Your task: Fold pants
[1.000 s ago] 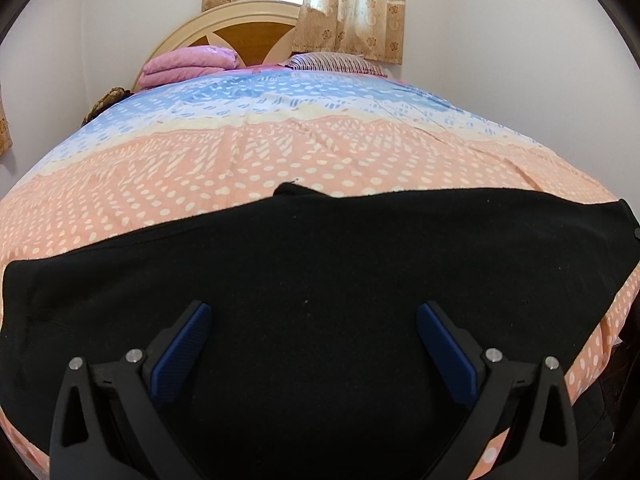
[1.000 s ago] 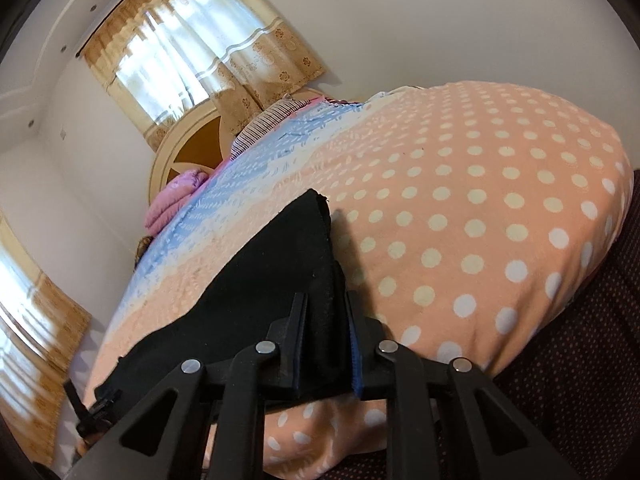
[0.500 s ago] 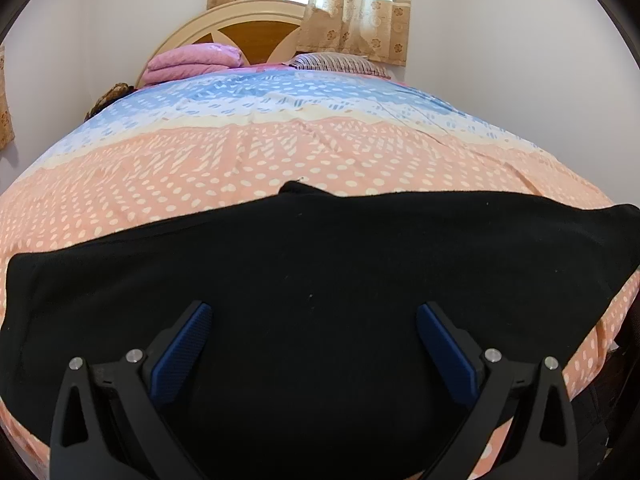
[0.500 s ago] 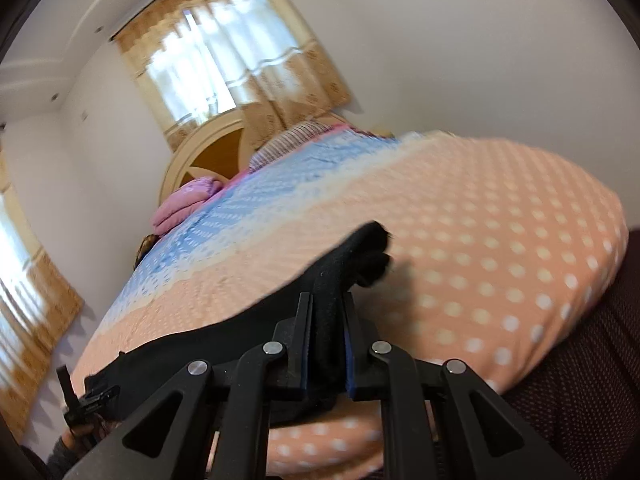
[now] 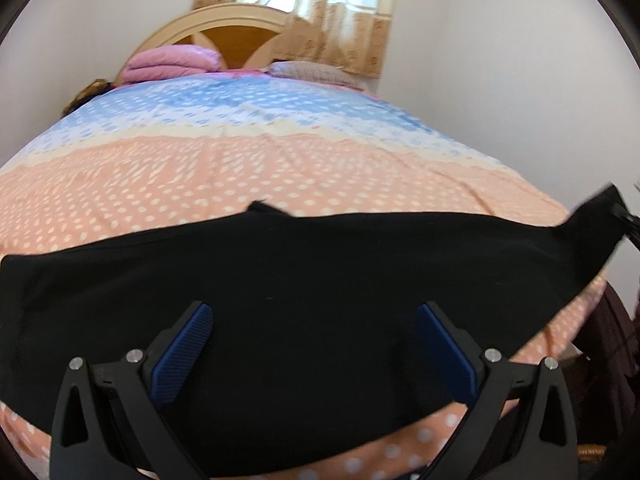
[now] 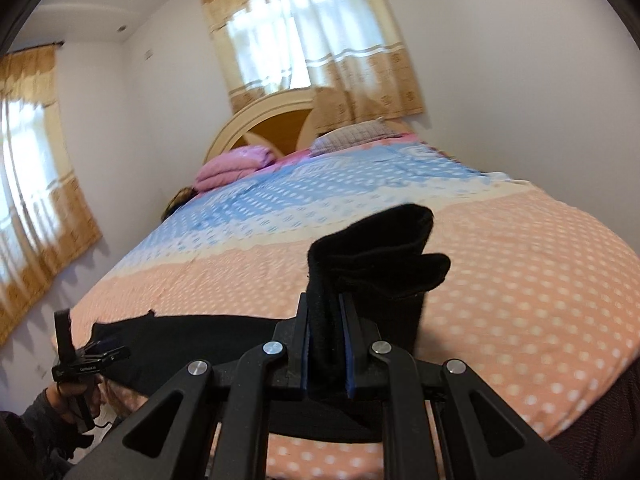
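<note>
Black pants [image 5: 304,264] lie stretched across the near edge of the bed. My left gripper [image 5: 314,308] hovers over their middle, blue pads wide open with nothing pinched. In the right wrist view my right gripper [image 6: 325,300] is shut on one end of the pants [image 6: 376,248], and the fabric stands up between the pads and flops to the right. That raised end [image 5: 596,216] shows at the right edge of the left wrist view. A hand holds the left gripper [image 6: 86,356] at the pants' far left end.
The bed [image 5: 280,160] has a peach dotted and blue cover. A folded pink blanket [image 5: 172,64] and a pillow [image 5: 312,72] sit by the wooden headboard [image 5: 240,36]. Curtained windows [image 6: 304,44] and white walls surround the bed. Dark cloth [image 6: 600,420] is at the lower right.
My right gripper has risen and rolled upright, lifting its end of the pants off the bed and carrying it inward. The left gripper has stayed in place, open.
</note>
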`<state>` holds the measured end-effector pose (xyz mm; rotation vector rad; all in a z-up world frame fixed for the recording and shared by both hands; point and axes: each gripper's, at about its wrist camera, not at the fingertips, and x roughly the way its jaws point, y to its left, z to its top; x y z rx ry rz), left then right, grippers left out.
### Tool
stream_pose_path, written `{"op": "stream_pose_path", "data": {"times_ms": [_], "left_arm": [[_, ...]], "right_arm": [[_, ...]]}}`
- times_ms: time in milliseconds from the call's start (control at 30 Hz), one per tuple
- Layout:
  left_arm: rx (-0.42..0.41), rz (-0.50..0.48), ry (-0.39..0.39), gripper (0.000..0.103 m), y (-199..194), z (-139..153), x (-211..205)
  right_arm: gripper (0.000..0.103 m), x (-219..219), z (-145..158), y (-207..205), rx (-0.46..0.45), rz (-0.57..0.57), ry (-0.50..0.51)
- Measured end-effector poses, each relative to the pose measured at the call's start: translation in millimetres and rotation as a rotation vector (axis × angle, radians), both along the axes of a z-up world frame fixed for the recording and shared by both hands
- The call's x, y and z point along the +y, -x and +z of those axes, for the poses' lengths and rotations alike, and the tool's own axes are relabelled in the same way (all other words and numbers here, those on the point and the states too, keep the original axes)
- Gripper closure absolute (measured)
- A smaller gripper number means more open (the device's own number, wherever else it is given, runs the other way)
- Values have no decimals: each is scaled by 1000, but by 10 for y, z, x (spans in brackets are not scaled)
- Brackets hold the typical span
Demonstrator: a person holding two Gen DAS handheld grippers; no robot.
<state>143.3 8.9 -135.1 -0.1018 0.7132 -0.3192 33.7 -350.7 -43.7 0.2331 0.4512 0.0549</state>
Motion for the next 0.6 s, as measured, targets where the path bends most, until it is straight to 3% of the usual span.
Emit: {"op": "stream_pose_path", "data": {"times_ms": [267,600], "left_arm": [[-25,-106,40,0,74,60,-115],[-12,-204,54,0,13,73,-377]], "right_arm": [[90,702,-168,-439,73,136,32],[88,1305,-986,-943,309,278,87]]}}
